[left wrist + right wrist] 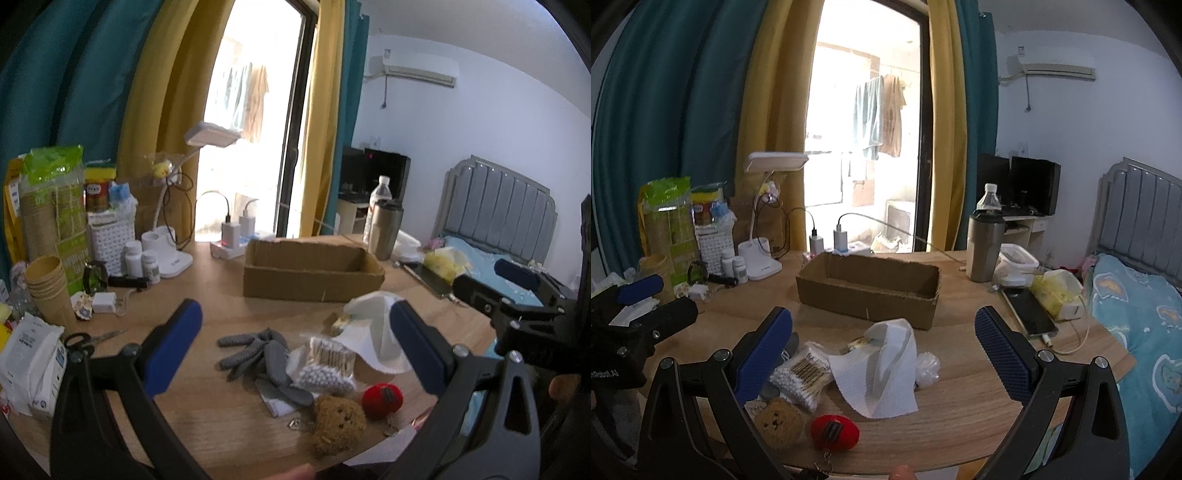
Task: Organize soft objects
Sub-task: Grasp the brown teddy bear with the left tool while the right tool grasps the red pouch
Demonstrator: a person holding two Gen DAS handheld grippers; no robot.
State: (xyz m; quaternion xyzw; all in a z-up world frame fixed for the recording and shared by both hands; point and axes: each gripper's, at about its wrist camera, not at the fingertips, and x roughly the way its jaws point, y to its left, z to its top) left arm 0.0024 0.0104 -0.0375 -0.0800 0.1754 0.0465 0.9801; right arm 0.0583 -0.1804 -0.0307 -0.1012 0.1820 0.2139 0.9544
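Bedroom scene: a light wooden worktop stands before yellow and teal curtains, with a bed at the right. 2 hand-held tools hover above the near edge. Left tool has its blue-padded fingers spread wide, holding and touching nothing. Right tool is spread just as wide and also empty.

Between and below the fingers lies a cluster of soft things. Grey knitted gloves lie flat, fingers pointing left, long axis running left to right. Just right of them sits a clear pack of cotton swabs, its sticks lying diagonally. A white cloth is crumpled and partly raised, draped toward the near edge. Nearest the camera, a brown knitted bear plush sits beside a round red plush keychain, the 2 just apart. Behind the cluster, an open cardboard box lies with its long axis left to right.
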